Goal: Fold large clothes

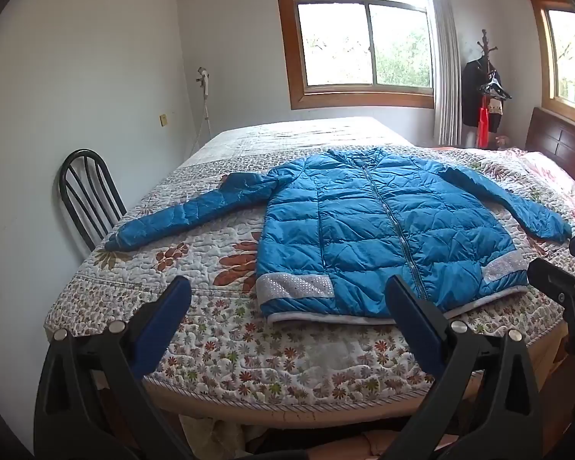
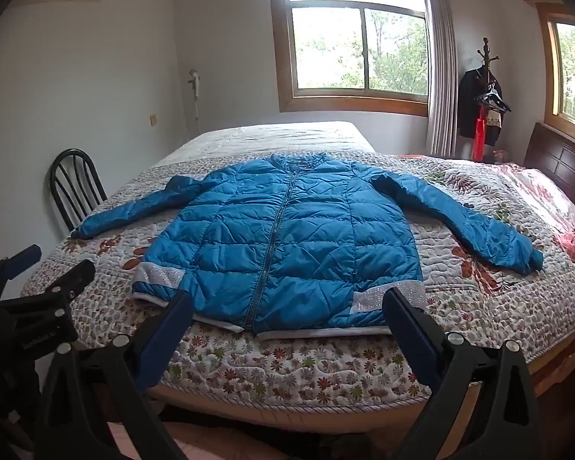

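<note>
Left hand-held gripper (image 1: 287, 299) sits closest to the lens, jaws spread wide apart, nothing between them, angled down over the near edge of the bed (image 1: 249, 364). Right hand-held gripper (image 2: 287, 306) same deal: jaws wide apart, empty, hovering short of the jacket hem. Each one shows at the edge of the other's view, so they're side by side, apart from each other. Blue puffer jacket (image 2: 283, 237) lies flat on the floral quilt (image 2: 479, 306), front up, zipped, hem toward the cameras, collar toward the window (image 2: 358, 50). Both sleeves out to the sides and angled down; the sleeve on the picture's left reaches near the bed edge by the black chair (image 2: 73, 188). Silver sparkly bands at both lower corners of the hem. Neither gripper touches the jacket. Dark wooden headboard (image 2: 559, 165) at right, coat rack (image 2: 487, 92) with dark clothes in the corner, pink fabric bunched on the bed's right side.
</note>
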Action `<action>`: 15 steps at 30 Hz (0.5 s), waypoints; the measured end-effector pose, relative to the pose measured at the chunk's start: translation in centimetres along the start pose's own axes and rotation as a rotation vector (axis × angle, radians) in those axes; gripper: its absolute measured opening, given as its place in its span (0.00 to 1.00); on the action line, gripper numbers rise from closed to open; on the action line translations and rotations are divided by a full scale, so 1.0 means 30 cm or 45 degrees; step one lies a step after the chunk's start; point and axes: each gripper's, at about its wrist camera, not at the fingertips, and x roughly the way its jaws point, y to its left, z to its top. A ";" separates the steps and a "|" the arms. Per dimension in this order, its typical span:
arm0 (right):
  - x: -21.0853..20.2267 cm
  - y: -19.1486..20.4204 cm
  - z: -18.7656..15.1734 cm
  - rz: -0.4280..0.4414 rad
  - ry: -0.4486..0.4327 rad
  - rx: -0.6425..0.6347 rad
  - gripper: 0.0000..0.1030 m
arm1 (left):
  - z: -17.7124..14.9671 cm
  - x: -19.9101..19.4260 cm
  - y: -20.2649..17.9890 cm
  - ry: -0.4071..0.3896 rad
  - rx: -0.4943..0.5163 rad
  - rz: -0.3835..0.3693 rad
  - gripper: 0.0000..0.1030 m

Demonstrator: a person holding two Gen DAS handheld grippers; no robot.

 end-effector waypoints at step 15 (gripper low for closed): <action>0.007 -0.011 -0.002 -0.025 0.004 0.023 0.96 | -0.004 0.008 0.004 0.005 -0.014 0.027 0.97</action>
